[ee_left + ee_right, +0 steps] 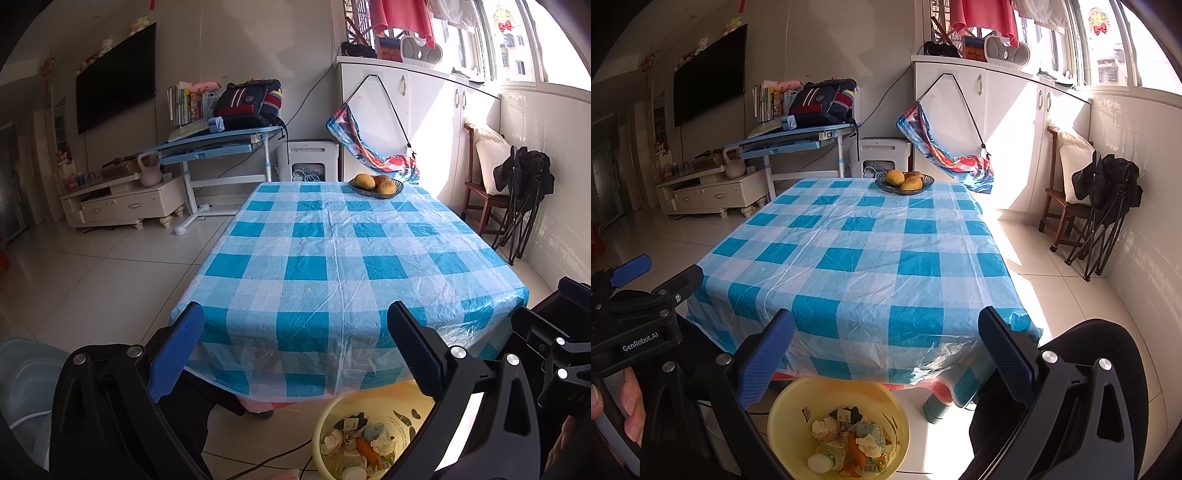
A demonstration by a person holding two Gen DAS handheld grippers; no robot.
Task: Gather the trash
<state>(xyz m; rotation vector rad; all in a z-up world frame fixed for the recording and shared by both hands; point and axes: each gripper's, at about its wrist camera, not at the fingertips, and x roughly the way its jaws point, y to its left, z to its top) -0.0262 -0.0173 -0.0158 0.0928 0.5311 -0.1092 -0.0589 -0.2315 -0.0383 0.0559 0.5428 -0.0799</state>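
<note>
One worktop (332,251) under a blue checked cover carried only a fruit bowl (376,186) at its far end. Below its near edge stood a yellow bin (838,428) holding the trash (849,439). Left tongs (295,350) and right tongs (886,350) hung spread, empty.

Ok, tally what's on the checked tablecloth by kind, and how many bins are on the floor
Fruit bowl: 1
Yellow-orange fruits in the bowl: 3 visible
Yellow bin on the floor, with trash inside: 1
Total: 5
</note>
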